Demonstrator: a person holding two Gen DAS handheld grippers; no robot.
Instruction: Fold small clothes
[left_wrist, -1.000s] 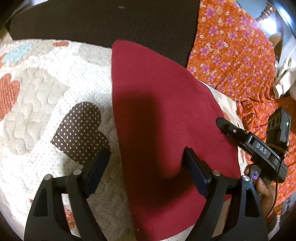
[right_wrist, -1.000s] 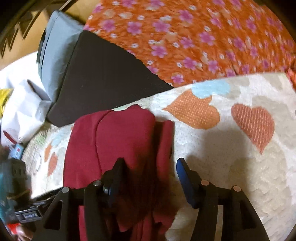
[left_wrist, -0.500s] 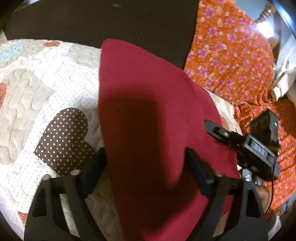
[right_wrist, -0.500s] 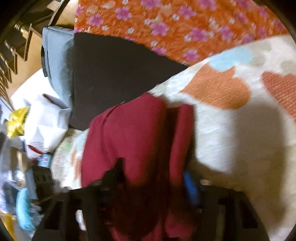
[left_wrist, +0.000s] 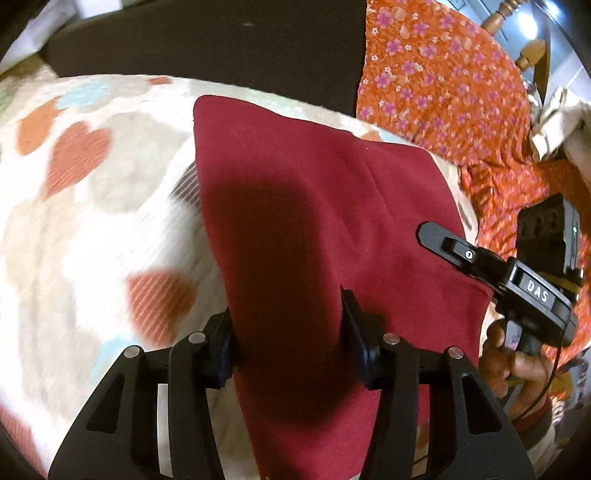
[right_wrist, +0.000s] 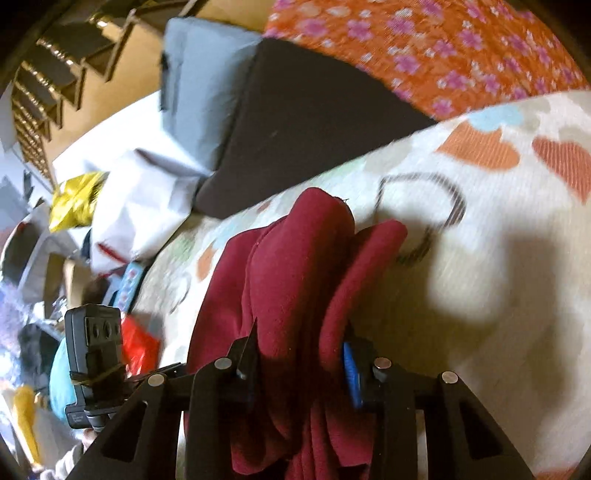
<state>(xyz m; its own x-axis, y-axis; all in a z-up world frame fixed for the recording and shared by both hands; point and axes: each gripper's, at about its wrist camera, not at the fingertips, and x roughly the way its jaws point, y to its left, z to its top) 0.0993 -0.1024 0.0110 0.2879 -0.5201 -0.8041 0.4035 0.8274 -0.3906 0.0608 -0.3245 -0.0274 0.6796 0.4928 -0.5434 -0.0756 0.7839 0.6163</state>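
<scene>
A dark red garment (left_wrist: 314, 206) lies over the heart-patterned quilt (left_wrist: 85, 206). My left gripper (left_wrist: 288, 332) is shut on its near edge, with the cloth bunched between the fingers. In the right wrist view the same red garment (right_wrist: 295, 280) is gathered in folds, and my right gripper (right_wrist: 299, 365) is shut on it and holds it raised off the quilt (right_wrist: 498, 251). The right gripper's body (left_wrist: 517, 284) shows at the right edge of the left wrist view, beside the cloth.
A black cushion (left_wrist: 221, 40) lies behind the quilt, with an orange floral fabric (left_wrist: 443, 81) to its right. In the right wrist view a grey pillow (right_wrist: 199, 74), white bags (right_wrist: 140, 206) and clutter sit off the quilt's left side.
Both grippers have closed on the red garment. The right gripper has gathered and lifted its side; the left has moved onto the cloth's near edge.
</scene>
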